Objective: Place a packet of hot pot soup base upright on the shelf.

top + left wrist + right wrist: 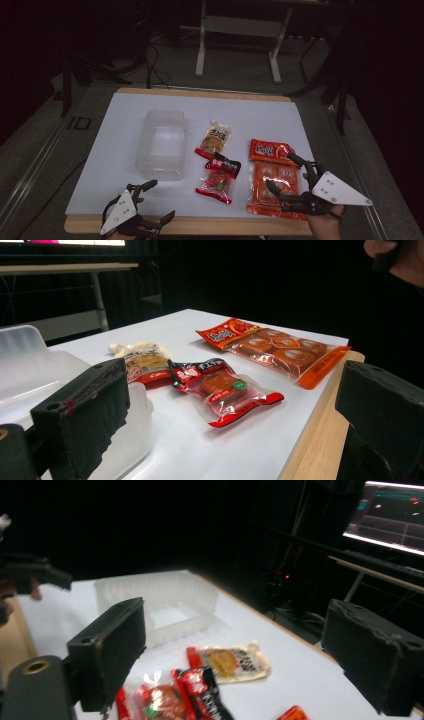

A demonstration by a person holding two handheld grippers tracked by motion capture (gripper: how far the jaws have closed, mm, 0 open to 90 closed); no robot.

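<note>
A dim lab or recording room; a lit monitor (395,517), metal desk frames (240,40), floor cables (152,65).

Bare surface (120,150) lies open left of the clear tub (162,145), and a wide strip runs behind all the packets. The tub walls block low passes beside the pale pouch (216,138), with a narrow gap between. The small red packet (218,179) and large orange pack (272,177) seem just apart.

Large orange pack under the right gripper

The orange pack (274,182) lies flat near the table's right front edge, red header at its far end, clear window showing brown pieces.
</note>
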